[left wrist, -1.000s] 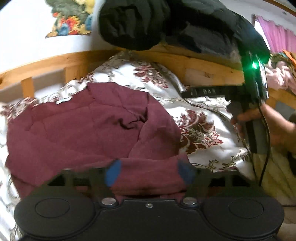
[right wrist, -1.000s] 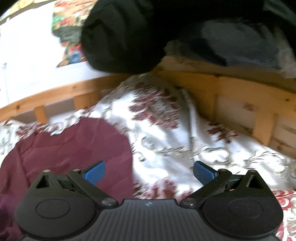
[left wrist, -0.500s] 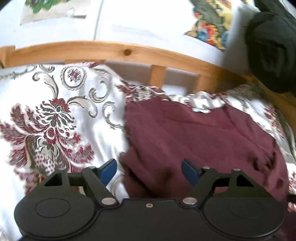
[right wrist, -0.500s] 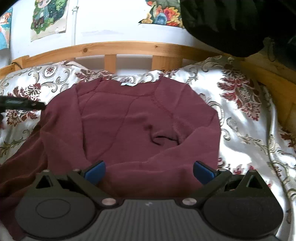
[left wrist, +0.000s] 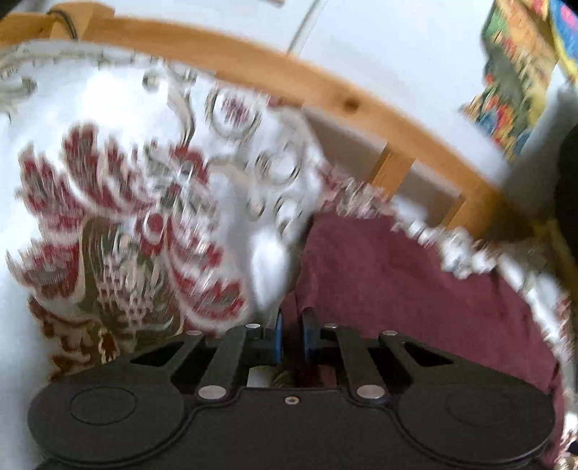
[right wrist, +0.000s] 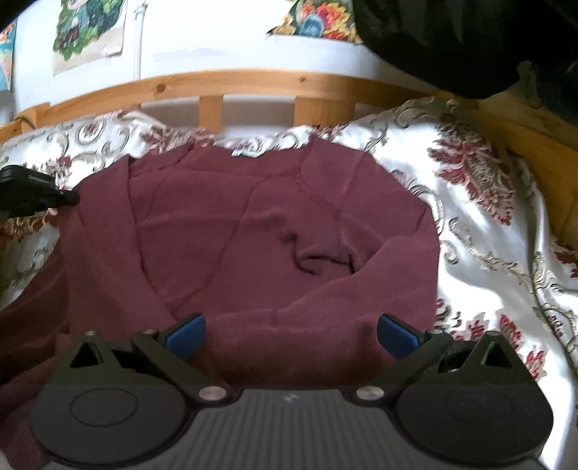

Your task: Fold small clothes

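Observation:
A maroon sweater (right wrist: 253, 231) lies spread on the flowered bedspread (right wrist: 487, 231), one sleeve folded across its front. My right gripper (right wrist: 290, 330) is open just above the sweater's near hem, holding nothing. In the blurred left wrist view, my left gripper (left wrist: 290, 336) has its blue pads close together on the left edge of the sweater (left wrist: 415, 289). The left gripper's tip also shows in the right wrist view (right wrist: 39, 191), at the sweater's left edge.
A wooden bed rail (right wrist: 253, 83) runs behind the bedspread, with a white wall and posters (right wrist: 90, 32) beyond. A dark garment (right wrist: 469, 39) hangs over the rail at the upper right. The rail also shows in the left wrist view (left wrist: 325, 94).
My left gripper has gone from open to shut on the sweater's left edge, with the view now blurred by motion. My right gripper has stayed open over the near hem.

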`<state>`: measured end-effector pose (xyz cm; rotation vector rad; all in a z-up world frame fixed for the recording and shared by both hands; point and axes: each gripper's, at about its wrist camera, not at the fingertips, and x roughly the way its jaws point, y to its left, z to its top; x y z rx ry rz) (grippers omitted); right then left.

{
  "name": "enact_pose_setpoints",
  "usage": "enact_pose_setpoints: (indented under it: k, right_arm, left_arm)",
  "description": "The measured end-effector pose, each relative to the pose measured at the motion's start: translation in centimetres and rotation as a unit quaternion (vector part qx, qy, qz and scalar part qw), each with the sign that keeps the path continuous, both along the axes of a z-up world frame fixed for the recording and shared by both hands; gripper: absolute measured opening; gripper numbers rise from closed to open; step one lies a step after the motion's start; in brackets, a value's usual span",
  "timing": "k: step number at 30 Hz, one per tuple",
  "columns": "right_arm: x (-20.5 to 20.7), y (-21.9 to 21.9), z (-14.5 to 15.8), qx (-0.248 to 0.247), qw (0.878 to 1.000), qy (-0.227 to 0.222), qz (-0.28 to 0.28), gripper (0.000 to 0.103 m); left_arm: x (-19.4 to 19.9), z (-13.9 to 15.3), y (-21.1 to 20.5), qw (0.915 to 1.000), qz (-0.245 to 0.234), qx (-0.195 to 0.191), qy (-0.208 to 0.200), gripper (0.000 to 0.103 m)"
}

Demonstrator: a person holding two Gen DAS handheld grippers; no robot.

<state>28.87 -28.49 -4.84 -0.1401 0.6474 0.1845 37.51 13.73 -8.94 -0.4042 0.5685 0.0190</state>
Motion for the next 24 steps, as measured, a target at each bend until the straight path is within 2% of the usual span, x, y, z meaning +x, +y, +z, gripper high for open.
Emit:
enact_pose_setpoints:
  k: [4, 5, 7, 9, 13, 15, 16, 19, 21, 24]
  right_arm:
    - [-0.2, 0.9, -0.8, -0.045, 0.999, 0.011, 0.013, 0.103]
    - [-0.3, 1.3, -1.0, -0.060, 0.998, 0.014, 0.017, 0.103]
    - [-0.5, 1.8, -1.6, -0.093, 0.995, 0.027, 0.023, 0.103]
    - [-0.8, 2.0, -1.9, -0.110, 0.993, 0.035, 0.029, 0.103]
    - [-2.0, 1.3, -1.3, -0.113, 0.992, 0.050, 0.025, 0.103]
    - [-2.7, 0.5, -0.8, -0.103, 0.992, 0.064, 0.022, 0.103]
    - [-3.1, 0.0, -0.5, -0.097, 0.993, 0.071, 0.022, 0.103]
    - [-4.5, -1.0, 0.4, -0.102, 0.991, 0.081, 0.016, 0.103]
    - [-5.7, -1.5, 1.4, -0.108, 0.992, 0.067, 0.008, 0.103]
    - [-7.7, -2.5, 3.3, -0.085, 0.995, 0.047, -0.001, 0.103]
  left_arm:
    - [0.2, -0.7, 0.4, 0.9997, 0.006, -0.021, 0.009, 0.019]
    - [0.2, -0.6, 0.6, 0.9996, 0.011, -0.022, 0.012, 0.026]
    - [-0.4, -0.2, 0.6, 0.9996, 0.018, -0.018, 0.012, 0.032]
    - [-0.9, 0.3, 0.4, 0.9995, 0.026, -0.007, 0.016, 0.046]
    - [-3.1, 1.8, -0.1, 0.9993, 0.030, 0.004, 0.024, 0.061]
    - [-4.5, 2.8, -0.6, 0.9992, 0.030, 0.012, 0.024, 0.075]
    - [-5.3, 3.3, -0.8, 0.9993, 0.027, 0.014, 0.021, 0.077]
    - [-7.7, 5.0, -1.8, 0.9993, 0.004, 0.024, 0.028, 0.087]
    - [-9.3, 6.0, -2.7, 0.9986, -0.026, 0.035, 0.030, 0.097]
    - [-12.4, 7.2, -4.4, 0.9953, -0.074, 0.050, 0.036, 0.101]
